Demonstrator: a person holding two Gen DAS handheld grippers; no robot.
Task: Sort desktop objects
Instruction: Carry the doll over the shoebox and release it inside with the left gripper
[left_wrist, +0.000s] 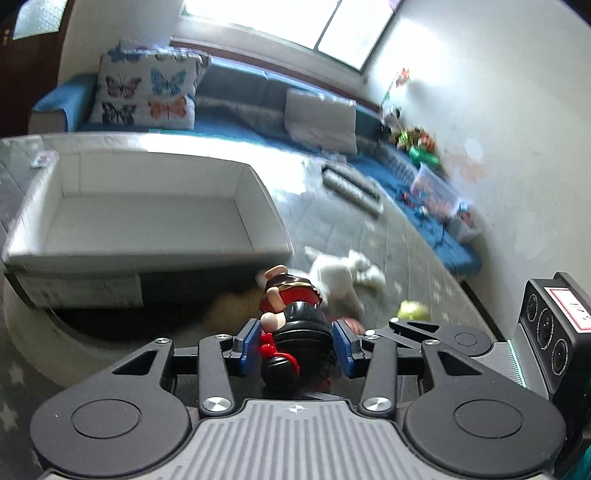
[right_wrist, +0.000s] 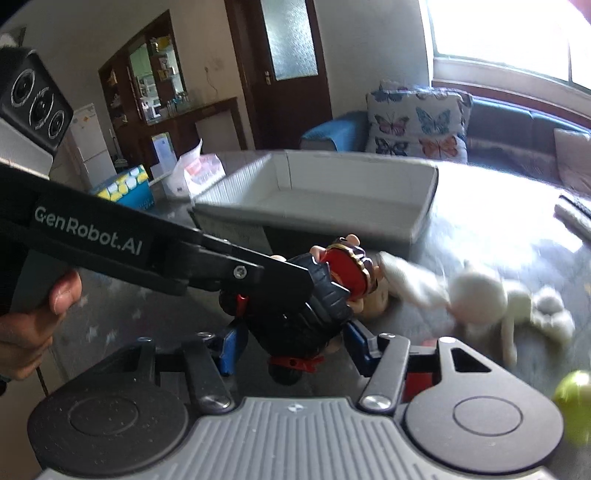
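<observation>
A doll figure with black hair, red ties and a red and black dress (left_wrist: 291, 314) sits between my left gripper's blue pads (left_wrist: 295, 347). The left gripper is shut on it, above the table, just in front of the white open box (left_wrist: 147, 206). In the right wrist view the same figure (right_wrist: 317, 299) hangs in front of my right gripper (right_wrist: 291, 347), whose blue pads stand apart on either side; the right gripper is open. The left gripper's black finger (right_wrist: 207, 258) crosses that view from the left. The box (right_wrist: 314, 192) shows empty.
A white plush rabbit (left_wrist: 343, 277) (right_wrist: 480, 295) lies on the grey star-patterned table. A yellow-green ball (left_wrist: 413, 310) (right_wrist: 572, 391) and a tan plush (right_wrist: 373, 302) lie near it. A blue sofa with a butterfly pillow (left_wrist: 144, 88) stands behind. A remote (left_wrist: 351, 184) lies further back.
</observation>
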